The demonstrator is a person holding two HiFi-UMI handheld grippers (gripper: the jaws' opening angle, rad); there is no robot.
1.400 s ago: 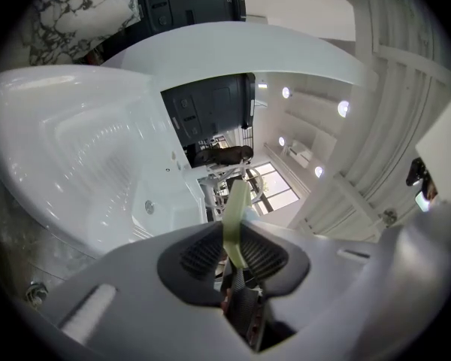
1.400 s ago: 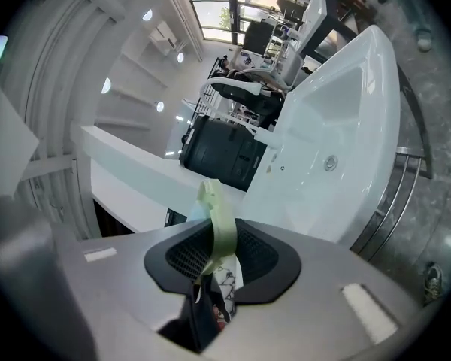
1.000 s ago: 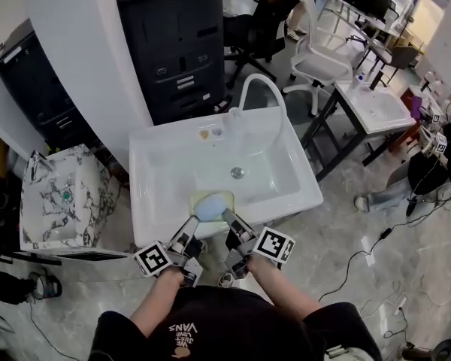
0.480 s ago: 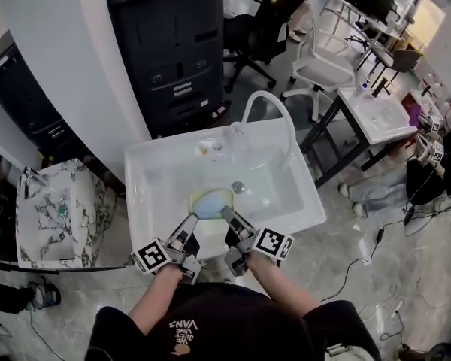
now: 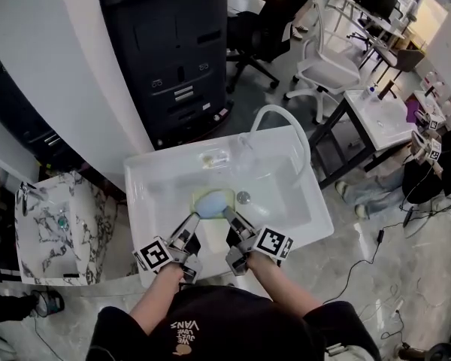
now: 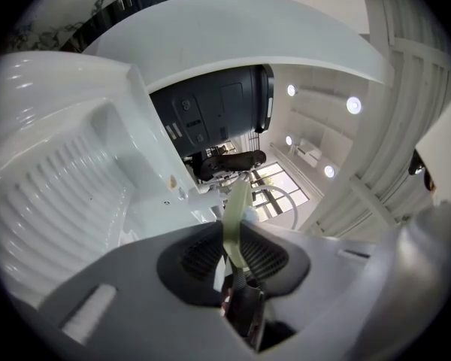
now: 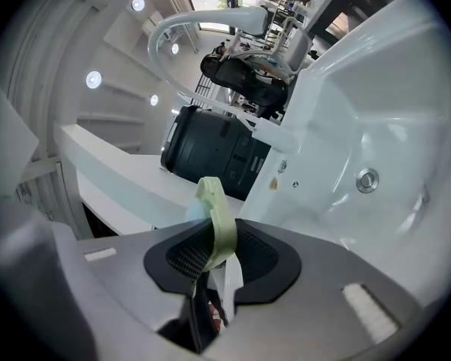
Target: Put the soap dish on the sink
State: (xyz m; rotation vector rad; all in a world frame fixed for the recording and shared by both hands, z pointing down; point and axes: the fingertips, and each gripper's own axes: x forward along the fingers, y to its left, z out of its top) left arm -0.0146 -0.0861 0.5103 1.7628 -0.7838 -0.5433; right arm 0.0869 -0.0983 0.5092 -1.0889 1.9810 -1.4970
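We are holding the soap dish [image 5: 213, 201] between both grippers over the basin of the white sink [image 5: 293, 228], just left of the drain [image 5: 243, 197] as the head view shows it; whether it is touching the basin floor we cannot tell. The dish is looking pale yellow-green, with a thin rounded rim and a rounded outline, and something light blue is filling its middle. In the left gripper view the jaws of the left gripper [image 6: 235, 254] are pressing their dark ribbed pads on the dish's rim [image 6: 236, 215], which is standing edge-on between them. In the right gripper view the jaws of the right gripper [image 7: 214, 258] are clamping the opposite rim [image 7: 217, 215] in the same way. Counting, we are seeing one soap dish, two grippers, and one marker cube on each, the left one [image 5: 153, 256] and the right one [image 5: 274, 243]. We are counting three sinks: the white one below the dish, a marbled one [image 5: 30, 235] to its left and another white one [image 5: 383, 119] at the right. One curved white tap [image 5: 295, 126] is arching over the back of the white sink, in front of one dark cabinet [image 5: 173, 51].
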